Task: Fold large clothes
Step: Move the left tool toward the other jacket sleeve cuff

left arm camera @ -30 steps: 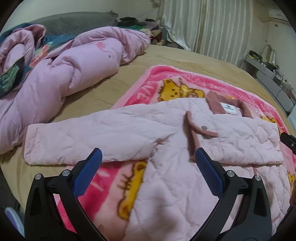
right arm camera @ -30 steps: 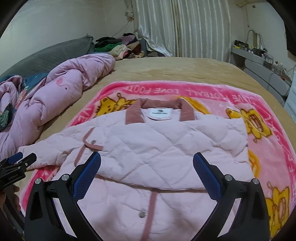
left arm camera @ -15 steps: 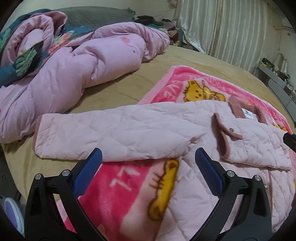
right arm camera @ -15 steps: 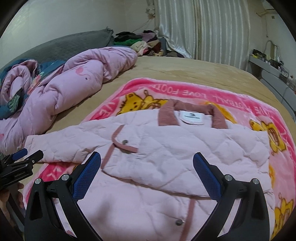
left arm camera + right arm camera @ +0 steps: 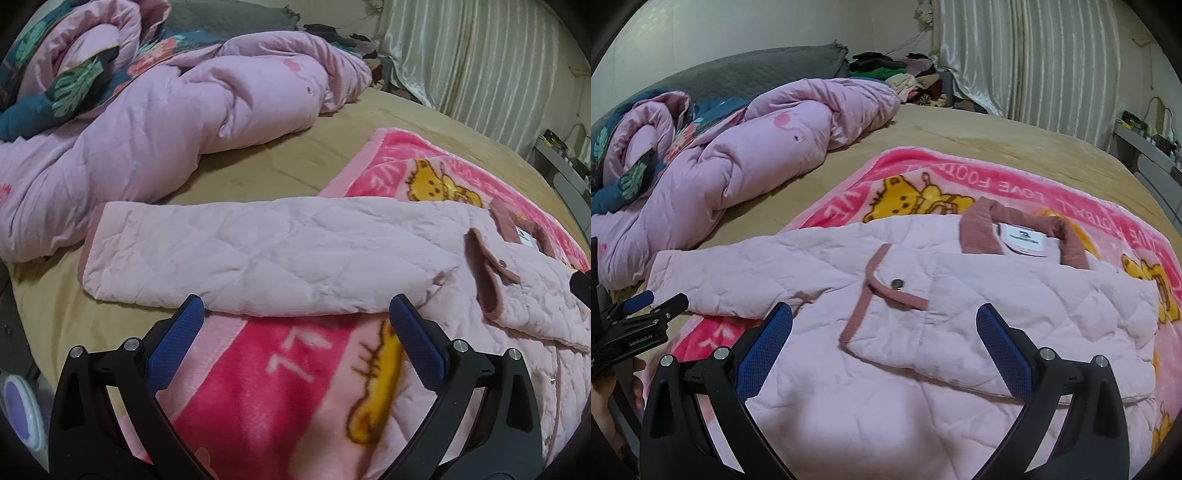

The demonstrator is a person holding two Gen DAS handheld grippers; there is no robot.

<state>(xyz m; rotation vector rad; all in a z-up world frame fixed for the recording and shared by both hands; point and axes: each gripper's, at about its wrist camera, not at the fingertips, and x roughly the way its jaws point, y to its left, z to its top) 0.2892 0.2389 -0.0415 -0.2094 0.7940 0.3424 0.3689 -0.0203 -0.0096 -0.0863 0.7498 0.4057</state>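
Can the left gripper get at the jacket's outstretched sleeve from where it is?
Probably yes. The left gripper is open just short of the sleeve, which lies flat and uncovered on the bed, with nothing between them.

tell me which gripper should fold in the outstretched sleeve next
Left, probably. The left gripper is open right at the sleeve, which stretches flat past the blanket. The right gripper hovers over the jacket body.

Quilted jacket (image 5: 960,314) lying flat on a cartoon-print blanket (image 5: 1071,199) spread over the bed (image 5: 997,136), its sleeve (image 5: 258,254) stretched leftward off the blanket onto the bed, rumpled duvet (image 5: 166,129) behind and left of the sleeve, clothes pile (image 5: 908,74) at the far bed edge, curtain (image 5: 1015,55) behind.
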